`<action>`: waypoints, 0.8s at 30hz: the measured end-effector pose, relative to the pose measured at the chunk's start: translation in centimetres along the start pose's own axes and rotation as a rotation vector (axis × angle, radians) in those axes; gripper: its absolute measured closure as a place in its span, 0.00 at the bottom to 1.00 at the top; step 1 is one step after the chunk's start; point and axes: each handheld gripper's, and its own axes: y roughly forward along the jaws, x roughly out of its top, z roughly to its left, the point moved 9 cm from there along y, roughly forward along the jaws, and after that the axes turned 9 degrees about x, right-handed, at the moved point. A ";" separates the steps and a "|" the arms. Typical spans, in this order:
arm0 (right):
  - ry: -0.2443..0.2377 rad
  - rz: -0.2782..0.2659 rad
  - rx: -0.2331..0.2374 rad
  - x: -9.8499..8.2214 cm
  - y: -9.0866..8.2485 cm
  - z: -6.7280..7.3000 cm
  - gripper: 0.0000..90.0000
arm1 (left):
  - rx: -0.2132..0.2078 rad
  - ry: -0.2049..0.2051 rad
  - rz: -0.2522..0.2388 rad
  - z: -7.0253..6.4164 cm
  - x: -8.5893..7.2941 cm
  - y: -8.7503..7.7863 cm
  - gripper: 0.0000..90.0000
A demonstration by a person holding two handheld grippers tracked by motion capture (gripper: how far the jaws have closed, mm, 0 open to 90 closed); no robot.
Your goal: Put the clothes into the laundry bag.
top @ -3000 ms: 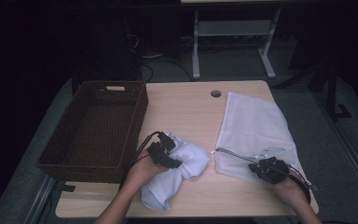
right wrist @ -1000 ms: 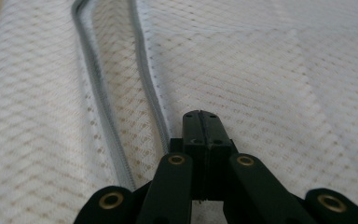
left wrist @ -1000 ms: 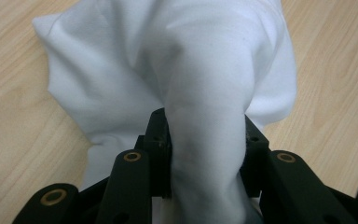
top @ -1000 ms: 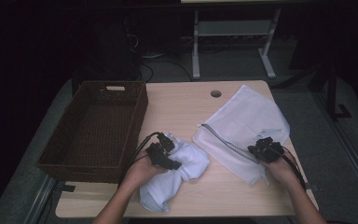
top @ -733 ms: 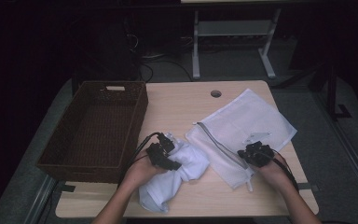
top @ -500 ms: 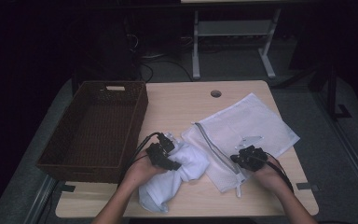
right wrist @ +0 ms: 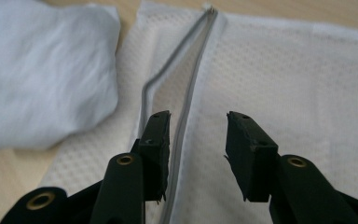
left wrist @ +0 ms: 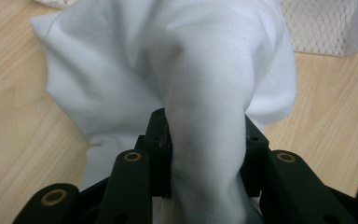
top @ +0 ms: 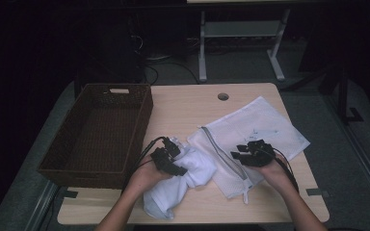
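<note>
A white mesh laundry bag (top: 260, 139) lies flat on the right half of the wooden table (top: 188, 103), its long axis running on a diagonal from the near centre of the table up toward the far right edge. Its grey zipper (top: 224, 156) runs along the bag's left-hand short end, from a far tip near the table's middle down toward the near edge, where a pull tab hangs off the corner. In the right gripper view the zipper (right wrist: 186, 100) stands parted, with a dark slit between its two sides. The right gripper (top: 243, 151) sits over that zippered end with its jaws spread apart; in its own view the left jaw rests right beside the zipper line and the other stands over the mesh, with nothing caught between them. Just left of the bag, touching its edge, lies a bunched white cloth (top: 183, 180), stretched from the zipper end down toward the near-left. The left gripper (top: 171, 161) is clamped on a raised fold of this cloth (left wrist: 205, 121), the fabric pinched tight between both jaws. A dark wicker basket (top: 139, 120) stands on the table's left side, well apart from the bag.
</note>
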 end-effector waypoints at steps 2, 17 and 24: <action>0.021 -0.019 0.005 0.8 0.6 -0.1 0.66 | -0.001 0.000 0.000 0.0 0.0 0.0 0.71; 0.020 0.083 -0.003 0.1 5.1 -0.4 0.85 | -0.005 -0.002 -0.002 0.0 -0.1 0.0 0.71; 0.023 0.064 -0.046 0.2 4.3 -1.2 0.98 | -0.008 -0.004 -0.003 0.0 -0.1 0.1 0.71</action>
